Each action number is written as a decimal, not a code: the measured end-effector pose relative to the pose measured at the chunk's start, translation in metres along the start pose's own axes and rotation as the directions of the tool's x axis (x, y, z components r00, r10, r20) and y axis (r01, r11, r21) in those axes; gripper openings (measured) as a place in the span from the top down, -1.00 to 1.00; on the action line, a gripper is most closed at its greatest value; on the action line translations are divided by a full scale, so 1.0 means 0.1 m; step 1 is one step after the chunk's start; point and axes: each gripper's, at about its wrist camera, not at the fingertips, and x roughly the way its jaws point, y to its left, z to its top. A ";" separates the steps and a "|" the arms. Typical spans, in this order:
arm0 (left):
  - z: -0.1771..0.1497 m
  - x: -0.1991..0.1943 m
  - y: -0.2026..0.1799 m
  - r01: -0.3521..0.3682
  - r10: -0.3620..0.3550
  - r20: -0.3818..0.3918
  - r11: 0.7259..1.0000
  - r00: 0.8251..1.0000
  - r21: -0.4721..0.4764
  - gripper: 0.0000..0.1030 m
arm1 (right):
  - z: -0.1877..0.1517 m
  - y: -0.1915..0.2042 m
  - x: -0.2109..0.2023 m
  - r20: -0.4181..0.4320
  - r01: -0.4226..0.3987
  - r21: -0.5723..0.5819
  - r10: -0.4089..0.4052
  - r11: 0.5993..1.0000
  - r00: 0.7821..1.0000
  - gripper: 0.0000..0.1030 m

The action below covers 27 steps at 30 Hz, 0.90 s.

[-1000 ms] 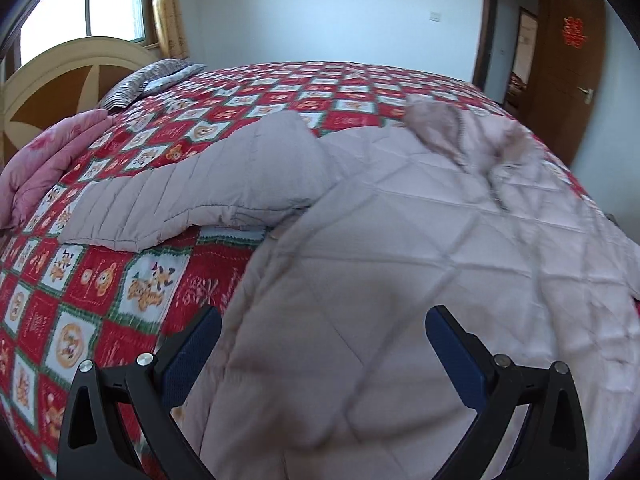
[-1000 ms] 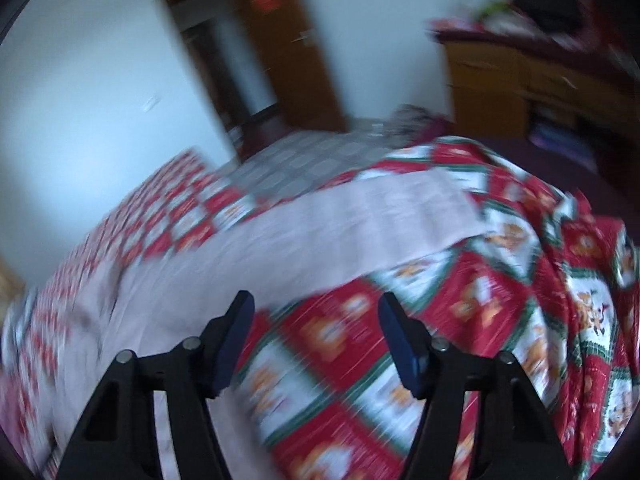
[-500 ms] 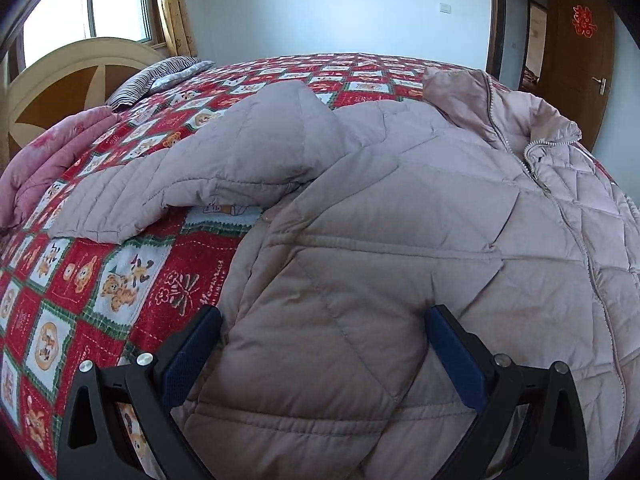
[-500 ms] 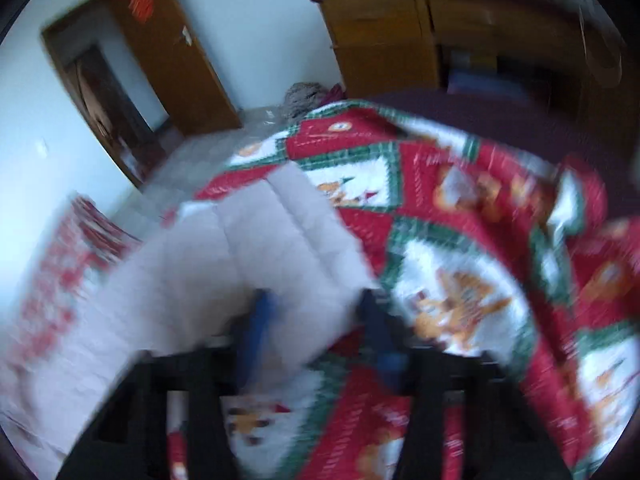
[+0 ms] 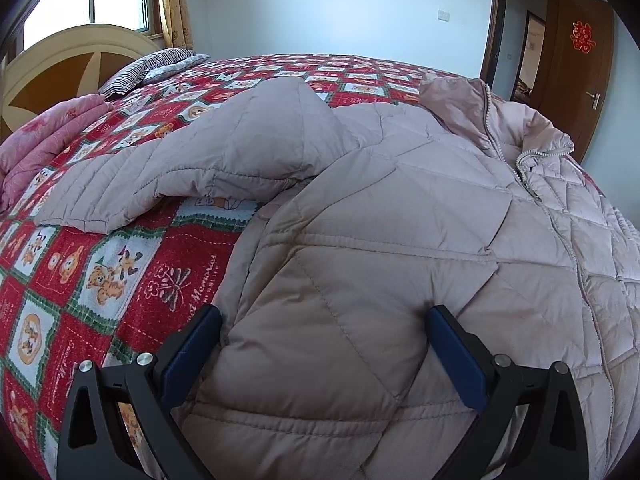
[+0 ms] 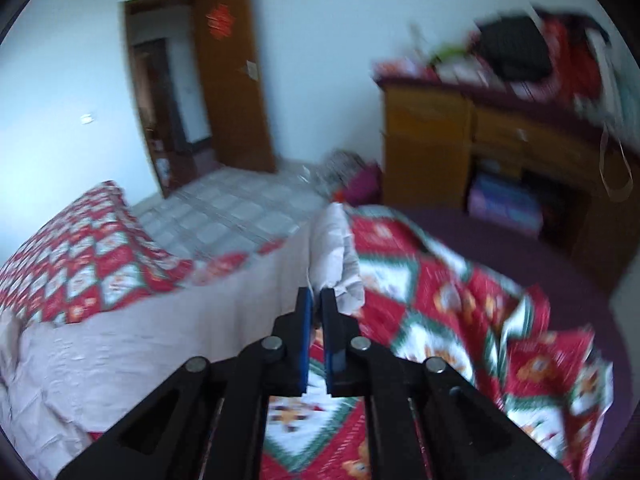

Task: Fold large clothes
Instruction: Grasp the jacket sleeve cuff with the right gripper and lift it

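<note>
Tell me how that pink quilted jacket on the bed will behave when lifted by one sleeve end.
The jacket will probably sag and drape: the sleeve end pinched in the right hand-held gripper already crumples limply. Its puffy quilting suggests it is light for its bulk. The smooth shell may slide through a shallow pinch.

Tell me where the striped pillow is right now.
In the left wrist view, the striped pillow lies upper left on the red patchwork bedspread, below the window curtain, beside the pink quilt.

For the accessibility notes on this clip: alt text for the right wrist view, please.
The right gripper, fingers shut, pinches the cuff end of a pale pink quilted jacket above a red patchwork bedspread. Behind, blurred, stand a wooden dresser and an open door.
</note>
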 end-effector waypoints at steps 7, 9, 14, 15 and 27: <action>0.00 0.00 0.07 0.044 -0.043 0.014 0.999 0.999 -0.024 -0.98 | 0.15 1.13 -0.94 0.099 -0.229 -0.215 0.254 0.949 0.962 0.95; -0.01 0.00 0.08 0.051 -0.051 0.018 0.998 0.999 -0.027 -0.98 | 0.09 1.34 -1.14 0.086 -0.296 -0.251 0.326 0.922 0.942 0.95; -0.02 0.00 0.11 0.079 -0.078 0.022 0.996 0.997 -0.041 -0.98 | 0.03 1.47 -1.02 0.008 -0.413 -0.093 0.416 0.906 0.909 0.64; -0.02 0.00 0.11 0.080 -0.079 0.022 0.996 0.997 -0.041 -0.98 | 0.00 1.44 -0.91 -0.006 -0.397 -0.091 0.399 0.913 0.917 0.01; -0.03 0.00 0.11 0.079 -0.078 0.025 0.996 0.997 -0.039 -0.98 | -0.26 -0.45 0.54 -0.167 0.024 0.232 0.015 0.972 0.986 -0.81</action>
